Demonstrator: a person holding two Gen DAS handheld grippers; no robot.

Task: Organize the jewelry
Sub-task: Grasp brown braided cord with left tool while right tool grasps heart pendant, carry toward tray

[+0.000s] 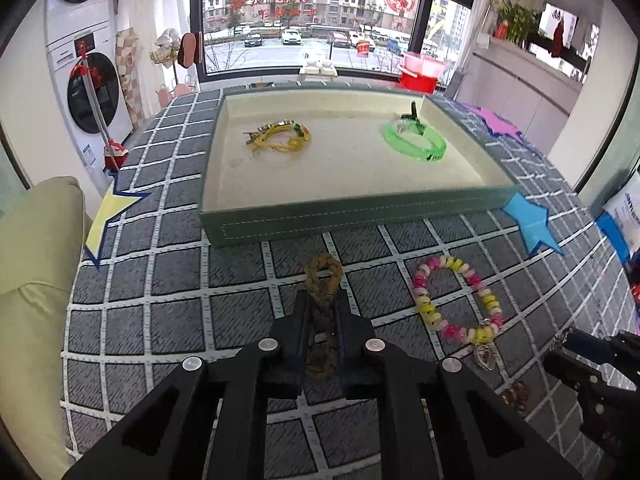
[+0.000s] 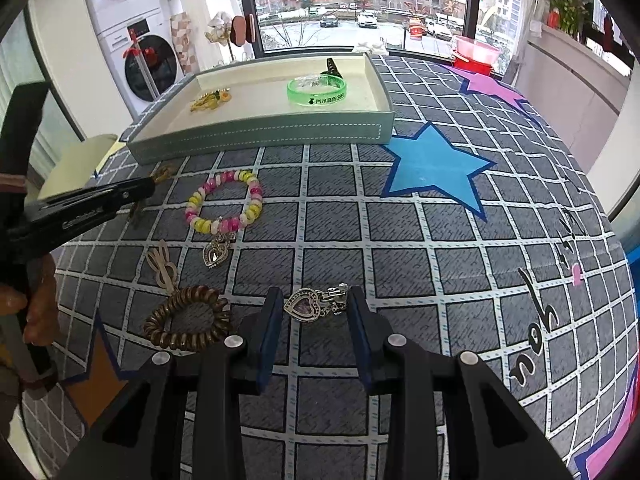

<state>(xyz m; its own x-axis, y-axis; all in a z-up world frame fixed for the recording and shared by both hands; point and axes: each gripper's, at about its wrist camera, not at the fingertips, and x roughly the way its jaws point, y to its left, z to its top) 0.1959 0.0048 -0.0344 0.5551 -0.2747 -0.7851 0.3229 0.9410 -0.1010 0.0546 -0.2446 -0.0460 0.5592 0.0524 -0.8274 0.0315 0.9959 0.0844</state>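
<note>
My left gripper (image 1: 322, 300) is shut on a brown braided bracelet (image 1: 322, 276), held just in front of the green tray (image 1: 352, 212). The tray holds a yellow corded bracelet (image 1: 280, 138), a green bangle (image 1: 416, 142) and a dark clip (image 1: 413, 114). A pink and yellow bead bracelet (image 1: 460, 300) with a heart charm lies on the cloth to the right. My right gripper (image 2: 314, 300) is open around a silver heart earring (image 2: 310, 304) on the cloth. In the right wrist view the bead bracelet (image 2: 224, 204), tray (image 2: 264, 136) and left gripper (image 2: 144, 188) show ahead.
A brown spiral hair tie (image 2: 188, 318) and a beige looped clip (image 2: 162, 266) lie left of my right gripper. A grey checked cloth (image 2: 400, 240) with blue (image 2: 436, 168), pink (image 2: 492, 84) and yellow (image 1: 112, 216) star stickers covers the table. A cream cushion (image 1: 36, 280) is at the left.
</note>
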